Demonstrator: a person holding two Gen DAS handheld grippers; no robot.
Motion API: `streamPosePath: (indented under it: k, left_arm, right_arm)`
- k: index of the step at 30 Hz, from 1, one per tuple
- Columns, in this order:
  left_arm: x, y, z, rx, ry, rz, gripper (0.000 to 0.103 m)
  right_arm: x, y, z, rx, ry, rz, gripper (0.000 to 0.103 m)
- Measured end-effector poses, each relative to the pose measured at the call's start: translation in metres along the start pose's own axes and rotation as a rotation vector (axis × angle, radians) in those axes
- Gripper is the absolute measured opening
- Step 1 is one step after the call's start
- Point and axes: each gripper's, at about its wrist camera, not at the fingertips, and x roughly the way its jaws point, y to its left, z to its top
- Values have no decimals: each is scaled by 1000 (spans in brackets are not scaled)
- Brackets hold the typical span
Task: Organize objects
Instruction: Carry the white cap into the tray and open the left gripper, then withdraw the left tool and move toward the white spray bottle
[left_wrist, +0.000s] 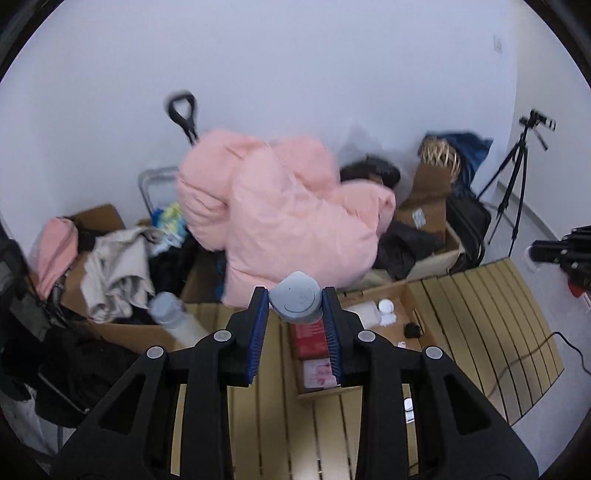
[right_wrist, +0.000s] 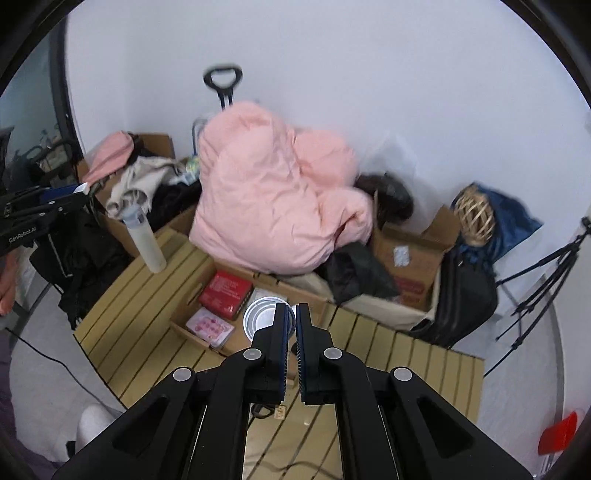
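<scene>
While the left gripper (left_wrist: 295, 314) hangs above the slatted wooden table (left_wrist: 480, 302), its 2 blue-padded fingers (left_wrist: 258, 328) press on a grey round cap (left_wrist: 295, 301), which sits between them at the tips. What belongs under the cap I cannot tell, because the cap hides it; it looks much like the grey top of the pale bottle (left_wrist: 173, 317) that stands at the left edge of the table, so I judge that it is a similar bottle held by its top, with its long axis pointing away from the camera and down.

The right gripper (right_wrist: 291, 325) has its jaws nearly together, with only a thin slit between the pads, and nothing is held in it.

Directly below both grippers lies the open cardboard box (right_wrist: 184, 325) on the table. Inside it I see a red packet (right_wrist: 225, 291), a pink patterned card (right_wrist: 210, 326) and a round metal tin (right_wrist: 258, 317), and the tin sits just beyond the tips of the right gripper. In the left wrist view the box is under and a little to the right of the held cap, so I think the left hand is the one that must travel to put its object down, either into the box or beside the standing bottle. Behind the table are a pink duvet (right_wrist: 273, 199) and more boxes of clothes.
</scene>
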Motion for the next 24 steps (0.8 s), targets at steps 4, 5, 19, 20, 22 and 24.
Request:
streamPosePath:
  k: [4, 5, 19, 20, 22, 24]
  left_arm:
    - [98, -26, -6, -29, 165, -63, 26]
    - [119, -31, -10, -38, 198, -72, 26]
    - [341, -77, -120, -72, 594, -127, 38]
    - [342, -76, -120, -72, 596, -116, 58]
    - [336, -69, -119, -84, 565, -90, 67]
    - [324, -66, -114, -80, 538, -107, 68]
  right_arm:
    - [86, -5, 8, 21, 119, 29, 5]
    - [113, -7, 8, 37, 152, 39, 5]
    - [379, -29, -68, 230, 454, 53, 7]
    - [384, -29, -70, 233, 463, 66, 9]
    - [386, -29, -74, 225, 477, 60, 22]
    - [382, -28, -74, 206, 472, 39, 71]
